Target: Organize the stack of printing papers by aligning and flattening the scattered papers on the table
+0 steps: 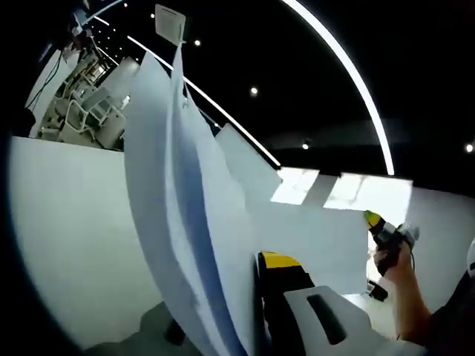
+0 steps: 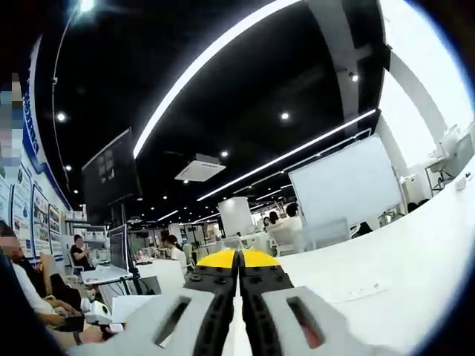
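A stack of white printing papers (image 1: 185, 222) stands on edge in the left gripper view, rising from the bottom to the top and bowing a little. My left gripper (image 1: 249, 271) is shut on its lower part. One yellow-tipped jaw shows to the right of the sheets and the other is hidden behind them. My right gripper (image 1: 380, 228) hangs far to the right in a person's hand (image 1: 397, 271), apart from the papers. In the right gripper view that gripper (image 2: 239, 258) is tilted up toward the ceiling, its yellow tips pressed together with nothing visible between them.
A white table (image 2: 415, 252) runs along the right. Behind it stand a whiteboard (image 2: 345, 185) and a dark monitor (image 2: 111, 178). Several people sit at desks (image 2: 78, 252) on the left. White chairs and desks (image 1: 82, 104) lie beyond the papers.
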### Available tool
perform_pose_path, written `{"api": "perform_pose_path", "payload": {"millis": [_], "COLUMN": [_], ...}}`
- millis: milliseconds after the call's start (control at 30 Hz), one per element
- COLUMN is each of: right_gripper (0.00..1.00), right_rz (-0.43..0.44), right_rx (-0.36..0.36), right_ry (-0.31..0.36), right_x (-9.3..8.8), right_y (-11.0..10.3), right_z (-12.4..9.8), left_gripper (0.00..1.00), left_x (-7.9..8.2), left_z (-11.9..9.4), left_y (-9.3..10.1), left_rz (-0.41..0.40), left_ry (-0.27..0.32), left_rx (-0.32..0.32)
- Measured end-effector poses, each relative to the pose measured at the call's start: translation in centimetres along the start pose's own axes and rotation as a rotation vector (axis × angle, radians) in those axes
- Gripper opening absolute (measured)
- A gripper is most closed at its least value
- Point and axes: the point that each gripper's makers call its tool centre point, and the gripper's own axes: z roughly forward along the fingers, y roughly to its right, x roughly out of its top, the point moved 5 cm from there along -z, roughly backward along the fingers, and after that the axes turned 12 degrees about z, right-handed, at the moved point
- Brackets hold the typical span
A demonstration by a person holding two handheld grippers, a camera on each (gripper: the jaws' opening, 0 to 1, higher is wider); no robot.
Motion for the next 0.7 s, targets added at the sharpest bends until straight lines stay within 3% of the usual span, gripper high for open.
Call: {"api": "perform_pose_path", "payload": {"millis": [700], "right_gripper": [0.00], "right_rz": [-0.005], "right_rx": [0.074], "right_ry": [0.040], "right_x": [1.7], "right_y": [-3.1], "right_z": [-0.2], "left_gripper": [0.09], "left_x": [0.0], "left_z": [0.0], "left_y": [0.0], "left_rz": [0.003], "left_ry": [-0.002], "left_rx": [-0.001]}}
